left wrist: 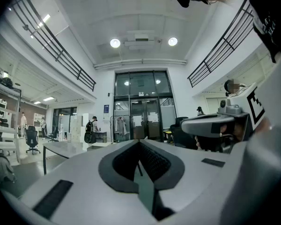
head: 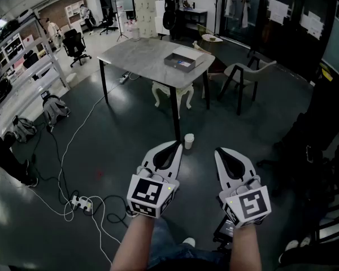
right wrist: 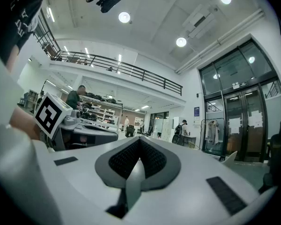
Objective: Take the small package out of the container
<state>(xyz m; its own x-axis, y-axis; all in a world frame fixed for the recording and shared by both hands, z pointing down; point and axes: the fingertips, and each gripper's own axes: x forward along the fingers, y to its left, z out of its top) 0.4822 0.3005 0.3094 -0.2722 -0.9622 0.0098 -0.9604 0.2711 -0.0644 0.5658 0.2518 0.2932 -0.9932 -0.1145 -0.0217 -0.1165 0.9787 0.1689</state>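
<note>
Distant table (head: 135,58) holds container (head: 183,59), seemingly long-axis left-right; left gripper (head: 175,145), right gripper (head: 221,151) fingers clenched empty.

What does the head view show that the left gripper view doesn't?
Head view only: a cup, a power strip and cables on the floor. Left gripper view only: round ceiling lights and balcony railings. Both: the table, a person with a backpack, the left gripper and the right gripper.
</note>
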